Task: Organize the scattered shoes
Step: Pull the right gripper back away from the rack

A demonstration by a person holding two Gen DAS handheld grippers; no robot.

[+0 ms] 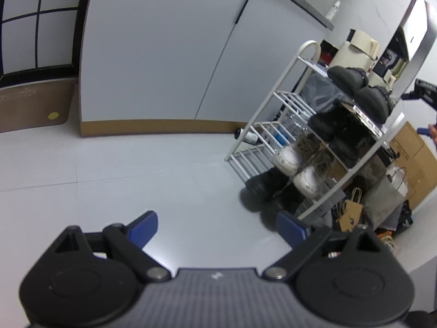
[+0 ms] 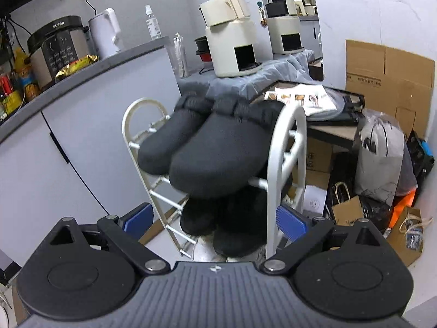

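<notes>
Both the left gripper (image 1: 217,228) and the right gripper (image 2: 214,218) are shown spread wide with nothing held. A pair of dark clogs (image 2: 202,147) is seen on the top tier of the white shoe rack (image 2: 284,169), toes overhanging the front rail; a nudge could tip them off. Lower tiers are filled by black shoes (image 1: 331,128) and white-toed sneakers (image 1: 297,168); another black pair (image 1: 263,186) is on the floor (image 1: 136,169) beneath the rack.

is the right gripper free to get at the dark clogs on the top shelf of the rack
Probably yes. The right gripper is open and empty, and the dark clogs sit straight ahead on the top of the white rack, toes overhanging toward it, with nothing between.
</notes>
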